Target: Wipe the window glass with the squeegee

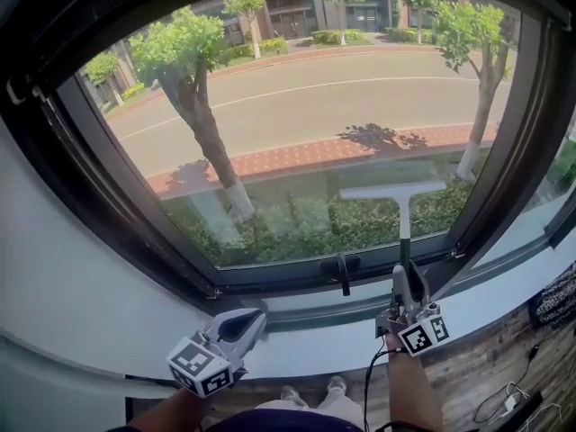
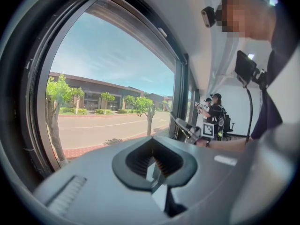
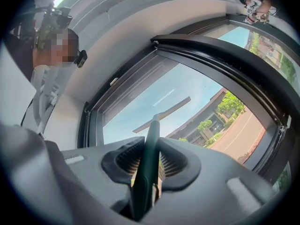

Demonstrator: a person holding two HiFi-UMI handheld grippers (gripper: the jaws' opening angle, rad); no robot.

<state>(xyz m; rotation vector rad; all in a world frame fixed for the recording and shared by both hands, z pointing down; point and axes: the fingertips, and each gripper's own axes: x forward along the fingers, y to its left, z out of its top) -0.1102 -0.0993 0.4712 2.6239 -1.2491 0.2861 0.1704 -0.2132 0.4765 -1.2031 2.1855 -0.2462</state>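
The right gripper (image 1: 409, 284) is clenched on the dark handle of the squeegee (image 1: 404, 225). In the right gripper view both ribbed pads (image 3: 126, 161) press the handle's sides, and the squeegee (image 3: 152, 137) runs straight out from the right gripper (image 3: 150, 162) to its pale blade. In the head view the blade lies level on the glass (image 1: 315, 106) in the lower right part of the pane, a little above the bottom rail of the frame (image 1: 108, 214). The handle drops from the blade's middle down across the rail to the gripper, which hangs over the white sill (image 1: 315, 333). The window latch (image 1: 343, 269) sits on the bottom rail just left of the squeegee handle, apart from it.

The left gripper (image 1: 255, 320) is low at the sill's left part, well away from the glass and pointing up to the right. In its own view the left gripper (image 2: 154, 165) has its jaws drawn together with nothing between them. That view also shows the other gripper's marker cube (image 2: 207, 130) near the frame, and two people (image 2: 213, 110) farther along the wall.

Through the pane lie a road, trees and a brick path. Below the sill is a wooden floor (image 1: 486, 367), with a cable (image 1: 369, 376) hanging from the right arm.
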